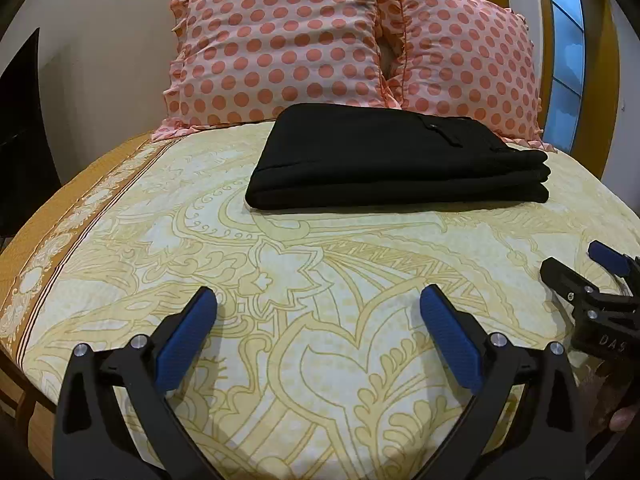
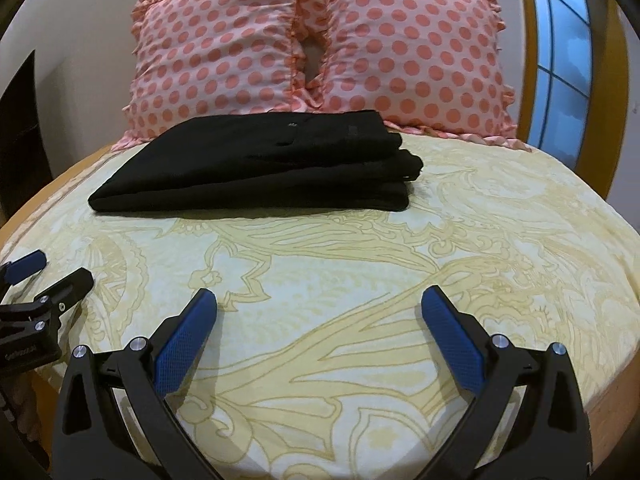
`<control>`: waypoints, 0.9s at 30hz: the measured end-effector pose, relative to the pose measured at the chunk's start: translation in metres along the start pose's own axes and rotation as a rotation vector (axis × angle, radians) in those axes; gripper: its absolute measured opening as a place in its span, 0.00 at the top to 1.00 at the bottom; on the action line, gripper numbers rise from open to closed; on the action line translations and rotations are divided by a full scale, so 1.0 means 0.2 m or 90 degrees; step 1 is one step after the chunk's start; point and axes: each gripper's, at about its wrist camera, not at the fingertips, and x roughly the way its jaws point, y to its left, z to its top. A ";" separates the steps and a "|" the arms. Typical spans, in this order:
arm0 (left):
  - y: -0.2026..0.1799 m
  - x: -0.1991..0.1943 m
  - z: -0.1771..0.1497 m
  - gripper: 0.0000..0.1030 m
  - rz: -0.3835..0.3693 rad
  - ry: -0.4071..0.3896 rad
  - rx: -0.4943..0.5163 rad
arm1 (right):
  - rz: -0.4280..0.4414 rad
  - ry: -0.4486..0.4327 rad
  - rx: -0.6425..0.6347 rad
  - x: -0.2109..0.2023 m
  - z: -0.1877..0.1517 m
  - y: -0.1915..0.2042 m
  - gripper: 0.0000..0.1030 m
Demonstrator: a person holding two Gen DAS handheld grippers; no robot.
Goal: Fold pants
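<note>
Black pants [image 1: 384, 156] lie folded in a flat stack of layers on the bed, just in front of the pillows; they also show in the right wrist view [image 2: 260, 168]. My left gripper [image 1: 318, 300] is open and empty, low over the sheet well short of the pants. My right gripper [image 2: 320, 302] is open and empty too, beside the left one. The right gripper shows at the right edge of the left wrist view [image 1: 580, 268], the left gripper at the left edge of the right wrist view [image 2: 52, 272].
The bed has a yellow patterned sheet [image 1: 320, 340] with an orange border [image 1: 44, 240] on the left. Two pink polka-dot pillows [image 1: 280, 44] [image 1: 464, 64] lean at the head. A window [image 2: 560, 60] is at the right, a dark object [image 1: 20, 128] at the left.
</note>
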 end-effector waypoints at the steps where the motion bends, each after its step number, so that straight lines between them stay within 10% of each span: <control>1: 0.00 0.00 0.00 0.02 0.000 0.000 0.000 | -0.004 -0.006 0.003 0.00 0.00 0.00 0.01; 27: 0.01 0.00 0.00 0.02 -0.004 0.009 0.001 | -0.004 0.005 0.003 0.01 0.00 0.00 0.01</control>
